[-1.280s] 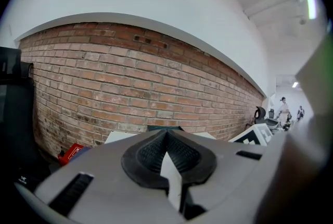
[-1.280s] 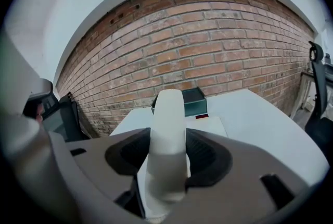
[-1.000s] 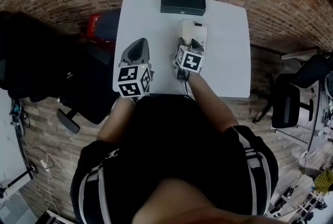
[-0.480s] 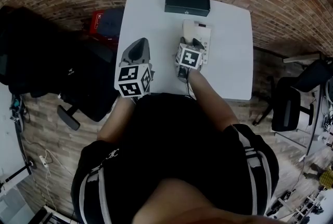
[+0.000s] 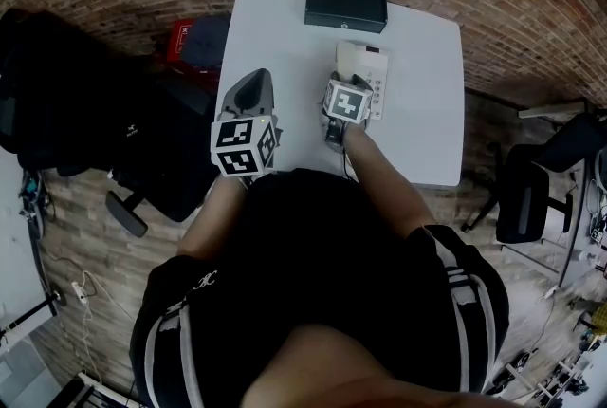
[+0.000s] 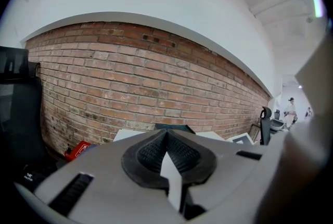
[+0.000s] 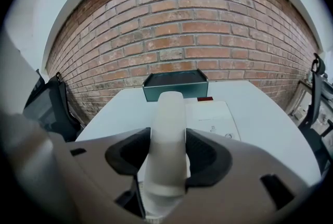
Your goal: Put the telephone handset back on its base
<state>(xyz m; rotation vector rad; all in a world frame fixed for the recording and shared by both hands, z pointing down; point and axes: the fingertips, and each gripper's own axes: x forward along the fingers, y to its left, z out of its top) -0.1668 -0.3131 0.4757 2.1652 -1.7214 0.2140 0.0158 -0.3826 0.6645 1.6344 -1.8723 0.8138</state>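
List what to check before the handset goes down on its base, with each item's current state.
1. Handset gripped by right claw: ok, pads press on both its sides.
2. Base lying flat on the table: ok.
3. Handset lined up over the cradle: cannot tell, the handset hides that part of the base.
4. Left claw out of the way: ok, shut, empty, held off to the left.
5. Box clear of the base: ok, it sits behind the base at the table's far edge.
6. Cord free: cannot tell, it does not show clearly.
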